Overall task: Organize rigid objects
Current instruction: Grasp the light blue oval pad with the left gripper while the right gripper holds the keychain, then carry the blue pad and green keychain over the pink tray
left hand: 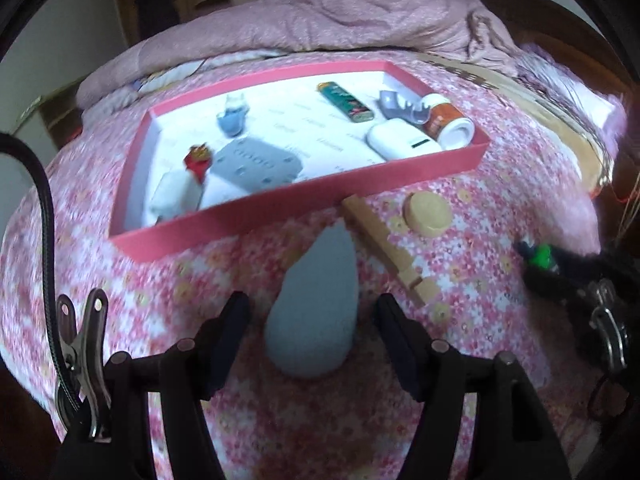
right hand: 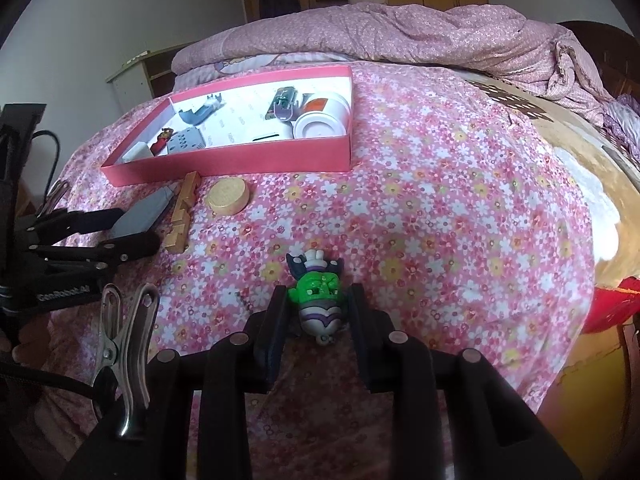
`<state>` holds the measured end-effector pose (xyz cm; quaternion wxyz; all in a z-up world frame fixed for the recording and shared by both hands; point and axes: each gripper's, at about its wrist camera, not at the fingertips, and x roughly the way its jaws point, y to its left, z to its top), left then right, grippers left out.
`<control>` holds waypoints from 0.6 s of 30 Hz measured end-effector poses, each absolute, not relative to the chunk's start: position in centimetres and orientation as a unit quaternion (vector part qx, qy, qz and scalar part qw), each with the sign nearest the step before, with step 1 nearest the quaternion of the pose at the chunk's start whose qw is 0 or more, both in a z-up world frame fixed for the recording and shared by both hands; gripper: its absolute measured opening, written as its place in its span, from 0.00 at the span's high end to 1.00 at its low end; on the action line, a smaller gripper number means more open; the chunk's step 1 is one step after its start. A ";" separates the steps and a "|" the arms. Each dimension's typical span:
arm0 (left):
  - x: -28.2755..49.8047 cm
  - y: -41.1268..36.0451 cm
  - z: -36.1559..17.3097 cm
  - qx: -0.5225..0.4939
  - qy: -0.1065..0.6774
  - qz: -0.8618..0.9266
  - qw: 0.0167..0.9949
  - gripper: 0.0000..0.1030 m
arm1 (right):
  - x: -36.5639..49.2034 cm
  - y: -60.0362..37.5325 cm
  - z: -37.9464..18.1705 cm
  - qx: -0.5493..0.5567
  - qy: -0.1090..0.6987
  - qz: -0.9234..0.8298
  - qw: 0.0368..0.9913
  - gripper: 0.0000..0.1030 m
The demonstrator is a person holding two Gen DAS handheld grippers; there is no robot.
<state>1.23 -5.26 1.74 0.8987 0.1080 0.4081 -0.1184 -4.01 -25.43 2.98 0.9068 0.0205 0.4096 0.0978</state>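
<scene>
A pink box (left hand: 256, 216) lies on the flowered bedspread and holds several small items; it also shows in the right wrist view (right hand: 240, 160). My left gripper (left hand: 314, 312) is open around a grey teardrop-shaped object (left hand: 316, 304), which lies on the bed between the fingers. From the right wrist view the same object (right hand: 140, 216) sits between the left gripper's fingers (right hand: 96, 220). My right gripper (right hand: 318, 304) has its fingers on both sides of a green-faced toy figure (right hand: 318, 288), jaws close against it. The figure (left hand: 540, 256) appears at the right of the left wrist view.
A wooden block strip (left hand: 384, 248) and a round wooden disc (left hand: 426, 212) lie in front of the box; both also show in the right wrist view (right hand: 182, 212) (right hand: 228, 198). A bunched pink quilt (right hand: 400, 32) lies behind. The bed edge drops at the right.
</scene>
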 end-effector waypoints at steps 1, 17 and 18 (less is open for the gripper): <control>1.5 -5.2 1.7 0.104 0.409 -0.121 0.898 0.32 | -4.0 -25.5 3.0 0.023 0.410 0.101 0.906 0.68; 0.6 -4.4 1.6 0.085 0.381 -0.127 0.912 0.55 | -5.4 -23.0 2.5 -0.040 0.413 0.098 0.905 0.28; 0.6 -4.4 1.7 0.085 0.381 -0.128 0.912 0.57 | -5.4 -23.0 2.4 -0.041 0.413 0.097 0.904 0.28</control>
